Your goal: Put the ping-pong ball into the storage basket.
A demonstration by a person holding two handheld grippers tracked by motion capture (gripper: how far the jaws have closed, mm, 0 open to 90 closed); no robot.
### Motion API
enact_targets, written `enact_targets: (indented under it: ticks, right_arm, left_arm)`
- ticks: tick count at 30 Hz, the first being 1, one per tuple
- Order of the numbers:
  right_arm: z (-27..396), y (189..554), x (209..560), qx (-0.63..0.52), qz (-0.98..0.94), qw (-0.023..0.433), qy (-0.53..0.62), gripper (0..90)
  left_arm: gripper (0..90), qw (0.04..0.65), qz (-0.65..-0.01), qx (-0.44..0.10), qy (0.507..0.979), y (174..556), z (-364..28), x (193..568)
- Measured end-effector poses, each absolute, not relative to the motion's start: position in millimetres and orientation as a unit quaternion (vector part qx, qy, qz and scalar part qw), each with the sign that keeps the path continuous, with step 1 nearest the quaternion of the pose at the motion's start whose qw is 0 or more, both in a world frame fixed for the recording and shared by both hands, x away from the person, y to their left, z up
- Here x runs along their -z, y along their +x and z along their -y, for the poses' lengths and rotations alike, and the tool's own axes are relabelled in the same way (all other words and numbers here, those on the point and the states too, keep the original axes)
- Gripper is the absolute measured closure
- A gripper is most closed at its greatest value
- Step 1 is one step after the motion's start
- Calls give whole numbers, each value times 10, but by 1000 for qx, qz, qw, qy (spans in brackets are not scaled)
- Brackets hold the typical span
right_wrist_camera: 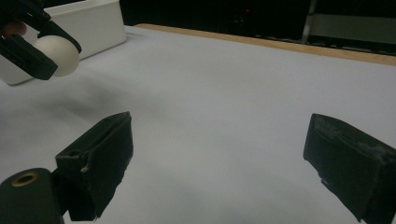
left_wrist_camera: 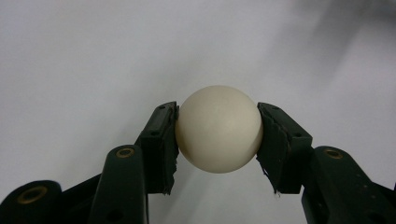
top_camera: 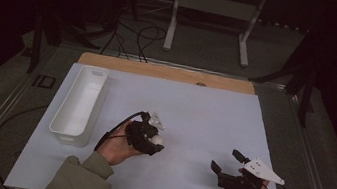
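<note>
Left hand-held gripper (left_wrist_camera: 217,135) pinching a white ball (left_wrist_camera: 218,129), one pad on each side, ball clear of the counter (top_camera: 204,115), near its middle, left of centre. Right hand-held gripper (right_wrist_camera: 219,163) spread wide, nothing between the jaws, near the counter's front right corner. White bin (top_camera: 80,102) along the left edge.

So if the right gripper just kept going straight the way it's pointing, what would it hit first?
Probably nothing soon. The right gripper is open and empty, facing bare white table. The ball and tray sit off to the left of its line, though depth is uncertain.
</note>
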State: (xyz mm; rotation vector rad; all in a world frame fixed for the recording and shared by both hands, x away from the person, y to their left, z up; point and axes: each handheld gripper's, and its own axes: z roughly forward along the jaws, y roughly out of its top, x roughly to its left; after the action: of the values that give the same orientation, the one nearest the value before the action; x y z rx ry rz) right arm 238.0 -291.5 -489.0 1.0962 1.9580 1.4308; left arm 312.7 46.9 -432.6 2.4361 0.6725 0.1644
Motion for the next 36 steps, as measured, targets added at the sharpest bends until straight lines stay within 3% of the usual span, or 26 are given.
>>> enact_targets:
  ticks: [36]
  right_arm:
    - [2922,2383,4894,-524,-713,239,401,80]
  left_arm:
    - [512,305,-261,-69,913,3132,-591,4247]
